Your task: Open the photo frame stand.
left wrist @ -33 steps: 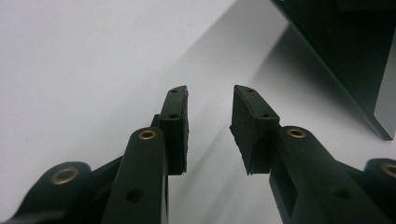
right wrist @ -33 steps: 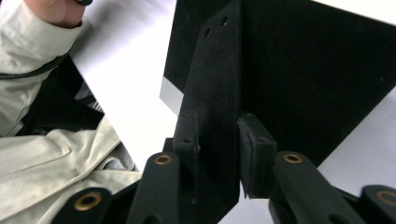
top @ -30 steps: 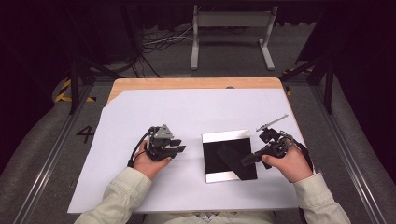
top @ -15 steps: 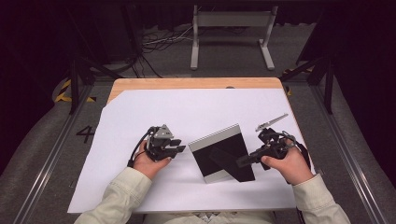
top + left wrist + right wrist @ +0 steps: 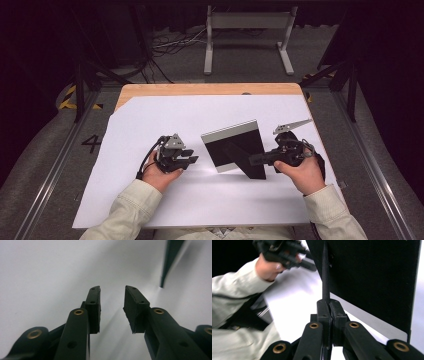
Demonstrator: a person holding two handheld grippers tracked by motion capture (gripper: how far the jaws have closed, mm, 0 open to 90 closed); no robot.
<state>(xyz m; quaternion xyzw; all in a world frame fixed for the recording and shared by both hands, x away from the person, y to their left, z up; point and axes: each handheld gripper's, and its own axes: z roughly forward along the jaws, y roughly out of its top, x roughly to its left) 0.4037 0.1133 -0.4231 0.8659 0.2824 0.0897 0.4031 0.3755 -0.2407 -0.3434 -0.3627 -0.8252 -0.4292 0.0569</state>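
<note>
High view: a white sheet (image 5: 200, 200) covers a wooden table (image 5: 200, 90); a black frame (image 5: 235, 150) with a pale top edge stands tilted near the middle of the sheet, its back towards the person, a thin black strut (image 5: 252, 167) sloping from it down to the sheet. The right gripper (image 5: 256, 159) reaches in from the right and meets the strut; the left gripper (image 5: 190, 159) rests on the sheet just left of the frame, apart from it. Left gripper view: the jaws stand parted with nothing between the pads (image 5: 93, 305); the bare sheet (image 5: 45, 270) lies beyond, and one dark edge of the frame (image 5: 170, 262) shows at upper right, well clear. Right gripper view: the right gripper (image 5: 328, 306) is clamped on the strut (image 5: 325, 272), the thin leaf pinched between both pads (image 5: 337, 311); the frame's black back (image 5: 372, 277) rises behind it, and the left hand (image 5: 272, 267) with its gripper shows farther off. Step in hand, as judged: propping the frame upright by its strut, lift under way. Next move calls for swinging the strut out to a steady angle and settling its foot on the sheet before release; the idle left gripper could steady the frame's edge.
</note>
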